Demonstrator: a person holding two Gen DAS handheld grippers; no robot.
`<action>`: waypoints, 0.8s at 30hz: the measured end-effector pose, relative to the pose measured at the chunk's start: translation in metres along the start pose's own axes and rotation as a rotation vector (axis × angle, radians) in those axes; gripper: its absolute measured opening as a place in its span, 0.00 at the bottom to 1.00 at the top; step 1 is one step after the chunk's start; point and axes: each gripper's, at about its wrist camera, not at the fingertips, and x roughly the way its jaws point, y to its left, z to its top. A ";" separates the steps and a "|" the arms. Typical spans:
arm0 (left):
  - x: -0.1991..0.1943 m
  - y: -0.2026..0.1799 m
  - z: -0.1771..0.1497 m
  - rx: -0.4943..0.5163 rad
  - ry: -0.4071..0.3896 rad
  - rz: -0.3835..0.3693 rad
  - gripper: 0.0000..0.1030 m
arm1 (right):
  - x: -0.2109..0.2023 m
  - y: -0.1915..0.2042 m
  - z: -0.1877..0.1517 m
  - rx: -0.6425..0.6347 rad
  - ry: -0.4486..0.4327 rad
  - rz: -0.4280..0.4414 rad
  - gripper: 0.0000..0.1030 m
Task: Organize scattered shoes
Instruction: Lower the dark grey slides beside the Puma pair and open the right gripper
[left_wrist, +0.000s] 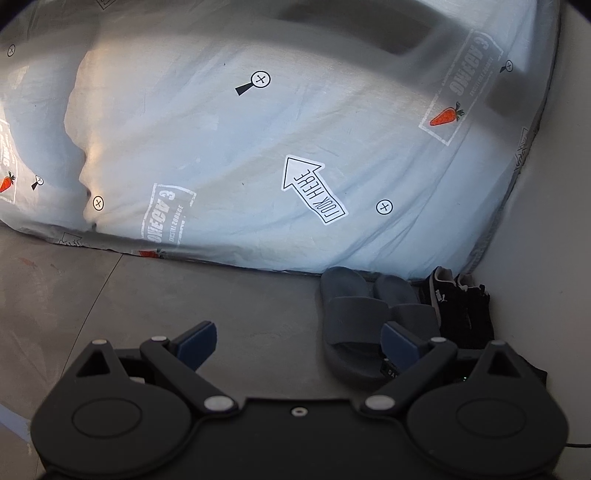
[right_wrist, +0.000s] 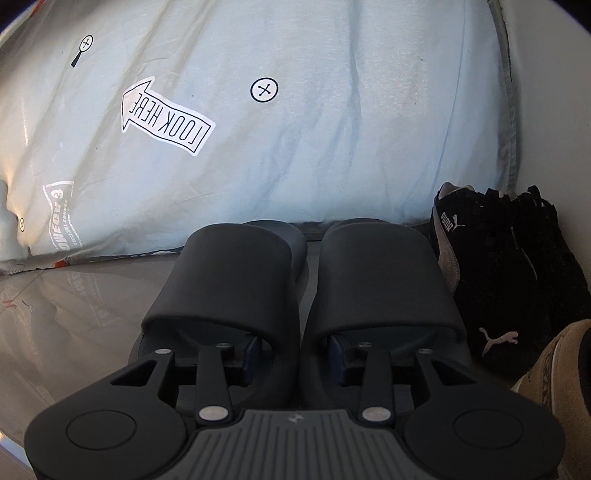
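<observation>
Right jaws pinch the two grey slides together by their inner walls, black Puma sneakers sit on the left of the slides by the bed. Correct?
Not quite. The black Puma sneakers sit to the right of the grey slides, not the left; the right wrist view shows it, and the left wrist view agrees. The rest holds: the right gripper has one finger inside each slide, clamping the inner walls together, beside the bed.

Shoes lined up at the bed's edge

The left gripper (left_wrist: 299, 341) hangs spread wide over the floor (left_wrist: 147, 314); grey slides (left_wrist: 354, 317) and black sneakers (left_wrist: 465, 314) sit lower right against the bed (left_wrist: 258, 147).
</observation>
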 end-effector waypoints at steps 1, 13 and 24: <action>-0.001 0.002 0.000 -0.001 -0.002 0.005 0.94 | 0.001 -0.001 0.000 -0.014 0.001 0.000 0.47; -0.009 0.008 0.000 -0.009 -0.020 -0.010 0.94 | -0.004 -0.011 0.010 0.040 0.084 -0.017 0.92; -0.051 0.015 0.011 -0.019 -0.131 -0.071 0.94 | -0.085 -0.004 0.010 0.145 0.043 -0.011 1.00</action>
